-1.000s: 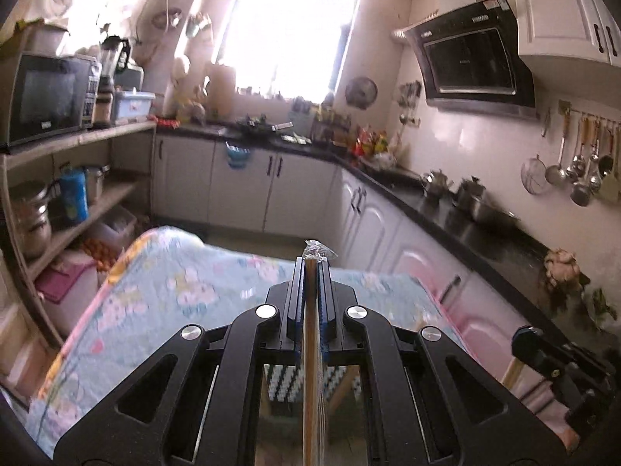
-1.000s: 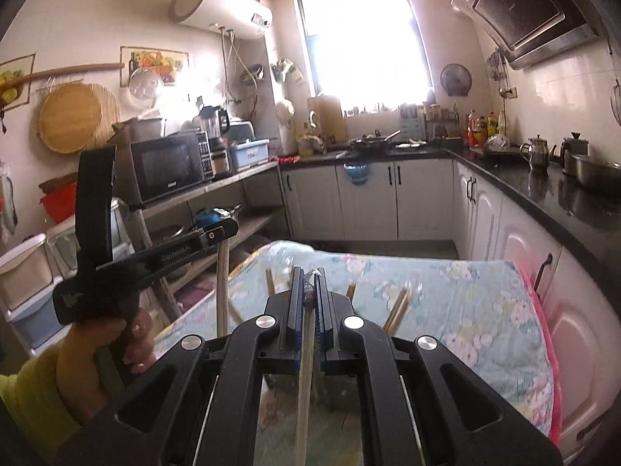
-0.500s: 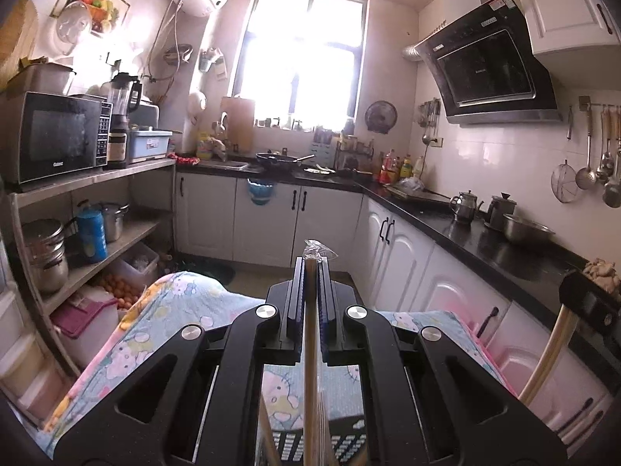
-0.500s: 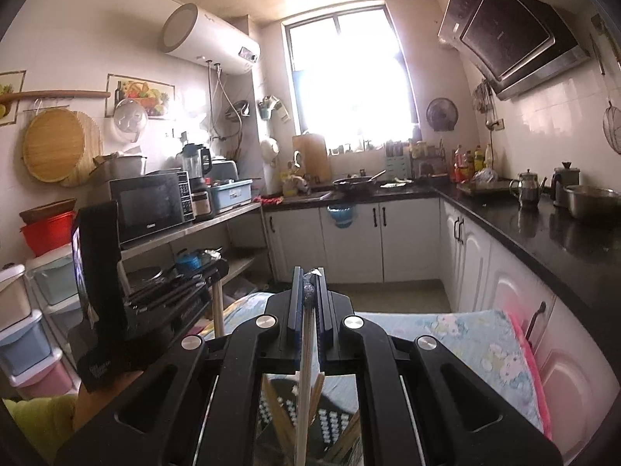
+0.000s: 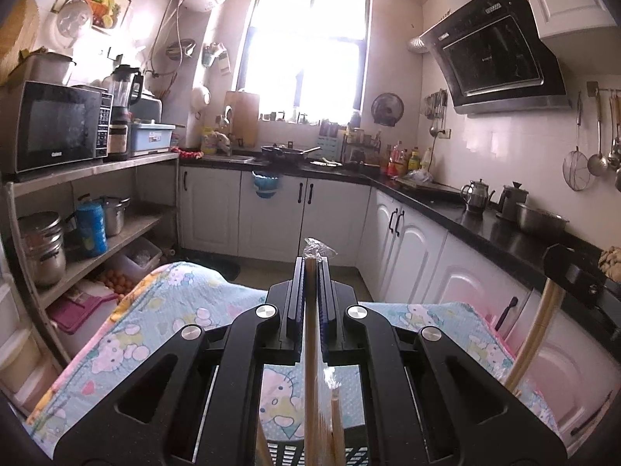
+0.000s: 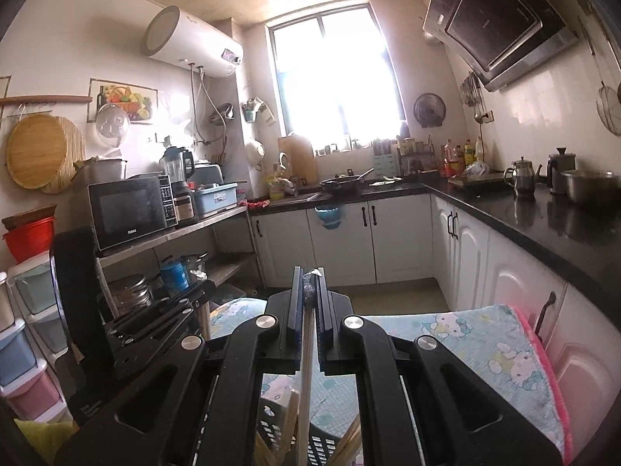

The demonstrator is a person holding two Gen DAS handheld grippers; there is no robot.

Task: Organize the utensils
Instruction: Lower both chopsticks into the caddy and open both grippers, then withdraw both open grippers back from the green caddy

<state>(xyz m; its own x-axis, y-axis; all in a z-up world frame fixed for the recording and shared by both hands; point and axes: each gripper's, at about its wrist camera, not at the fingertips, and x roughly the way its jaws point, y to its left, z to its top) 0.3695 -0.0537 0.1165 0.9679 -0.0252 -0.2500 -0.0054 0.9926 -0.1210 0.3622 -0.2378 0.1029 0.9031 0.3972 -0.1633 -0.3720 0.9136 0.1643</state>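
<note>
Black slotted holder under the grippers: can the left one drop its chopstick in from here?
Probably yes. The left gripper is shut on a wrapped chopstick that hangs toward the black holder; only chopsticks already standing there crowd the way.

- A bright window (image 5: 306, 54) fills the far wall, washed out by daylight.
- White cabinets (image 5: 271, 213) run under a black counter (image 5: 485, 225) that turns along the right wall.
- A range hood (image 5: 496, 46) hangs on the tiled right wall.
- A microwave (image 5: 54, 124) sits on a metal shelf (image 5: 89, 171) at left.
- A water heater (image 6: 190, 40) is mounted high on the left wall.
- A cartoon-print cloth (image 5: 163, 318) covers the near table.
</note>
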